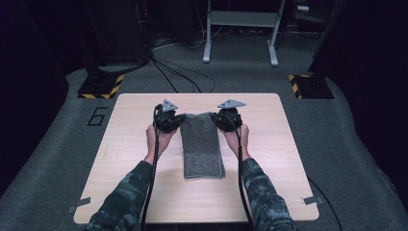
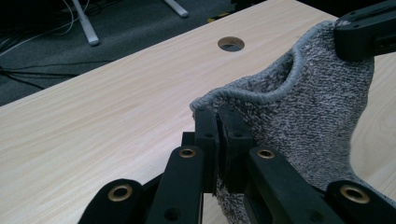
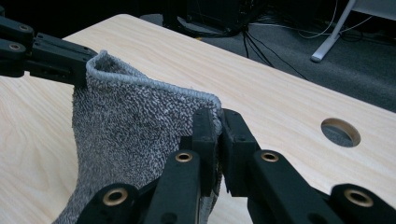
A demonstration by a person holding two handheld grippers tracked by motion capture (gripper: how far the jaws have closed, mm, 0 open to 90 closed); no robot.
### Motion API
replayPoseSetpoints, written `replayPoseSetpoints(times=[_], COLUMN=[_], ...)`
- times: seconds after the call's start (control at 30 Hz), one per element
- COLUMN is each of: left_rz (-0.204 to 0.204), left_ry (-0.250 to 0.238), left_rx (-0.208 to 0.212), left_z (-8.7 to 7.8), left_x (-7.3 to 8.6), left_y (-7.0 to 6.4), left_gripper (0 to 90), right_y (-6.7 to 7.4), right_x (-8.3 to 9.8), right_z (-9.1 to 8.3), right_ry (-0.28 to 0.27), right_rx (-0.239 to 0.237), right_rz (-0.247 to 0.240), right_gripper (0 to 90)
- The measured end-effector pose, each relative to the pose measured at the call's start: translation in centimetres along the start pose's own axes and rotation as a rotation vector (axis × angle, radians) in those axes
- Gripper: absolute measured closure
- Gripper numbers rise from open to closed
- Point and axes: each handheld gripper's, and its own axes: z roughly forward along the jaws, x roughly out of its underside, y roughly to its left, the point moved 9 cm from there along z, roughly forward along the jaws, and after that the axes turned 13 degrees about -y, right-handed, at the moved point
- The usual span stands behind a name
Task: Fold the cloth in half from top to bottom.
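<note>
We see a pale wooden surface (image 1: 134, 159) carrying a grey towel (image 1: 202, 149), folded into a long strip at its middle. The left tool (image 1: 174, 120) is closed on the towel's far left corner, the right tool (image 1: 222, 119) closed on its far right corner, both corners lifted.

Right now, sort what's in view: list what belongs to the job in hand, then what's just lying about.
In the job:
- grey towel, far edge lifted off the table
- left gripper, shut on the towel's far left corner
- right gripper, shut on the far right corner

Just about:
- white metal stand on the floor
- floor cables
- hazard-striped bases
</note>
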Motion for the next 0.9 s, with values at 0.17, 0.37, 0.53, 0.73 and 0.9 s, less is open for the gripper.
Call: replayPoseSetpoints(times=[0.17,0.37,0.53,0.73,0.9], left_rz=[0.004,0.000,0.017,0.033,0.037], left_ry=[-0.002,-0.007,-0.003,0.012,0.028], left_rx=[0.021,0.039,0.053,0.075,0.090], left_z=[0.2,0.0,-0.6,-1.6,-2.0], left_x=[0.7,1.4,1.7,2.4,3.5], left_y=[-1.0,-1.9,-2.6,-3.5,-4.3], left_gripper=[86.8,86.7,86.6,86.1,85.7], right_y=[-0.5,-0.2,0.4,1.3,2.1], right_x=[1.2,1.9,2.4,3.7,4.7], right_z=[-0.8,-2.1,-3.2,-4.3,-5.2], right_ry=[-0.003,-0.009,-0.018,-0.007,0.008], right_rx=[-0.006,-0.018,-0.029,-0.041,-0.051], right_rz=[0.000,-0.013,-0.025,-0.045,-0.060], right_gripper=[84.9,84.9,84.8,84.7,84.6])
